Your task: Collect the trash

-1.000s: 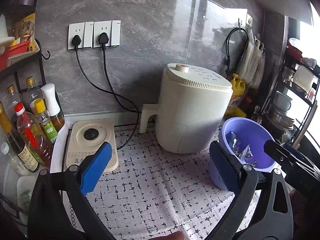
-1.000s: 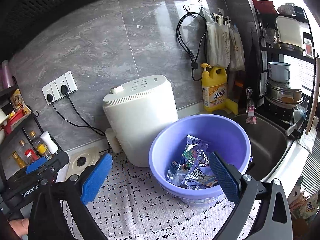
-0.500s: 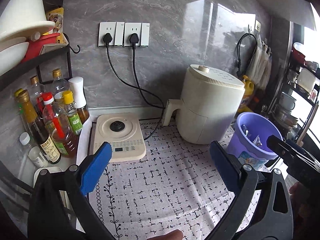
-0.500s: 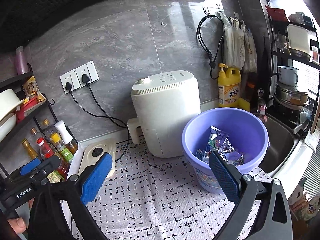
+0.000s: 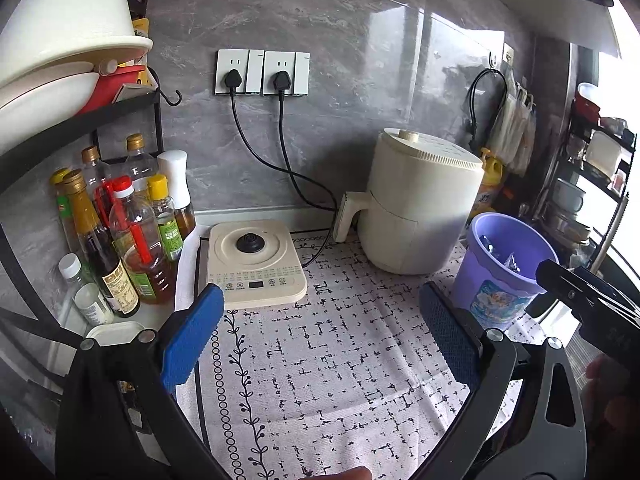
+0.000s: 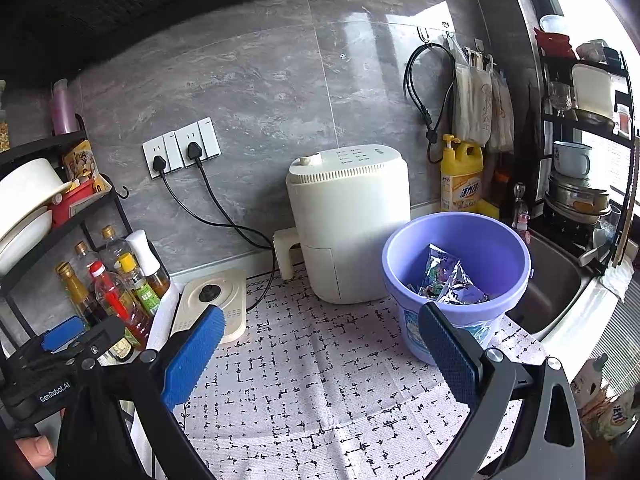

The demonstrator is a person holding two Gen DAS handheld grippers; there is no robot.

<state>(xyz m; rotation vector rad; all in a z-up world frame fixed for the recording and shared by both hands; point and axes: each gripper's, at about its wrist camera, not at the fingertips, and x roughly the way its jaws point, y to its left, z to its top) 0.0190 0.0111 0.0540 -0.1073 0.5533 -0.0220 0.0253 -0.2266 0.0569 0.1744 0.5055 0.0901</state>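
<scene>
Hovering over the patterned table, both claws are spread wide with nothing between their blue pads. The right claw has the purple bucket just ahead and to its right, with crumpled foil wrappers already lying inside; from the left claw the same bucket sits far off to the right. No loose trash shows on the cloth. The main risk, as I judge it, is a careless sweep of the right claw clipping the light bucket's rim and tipping it toward the sink beyond it, spilling the wrappers. Swinging left could also knock the bottles.
</scene>
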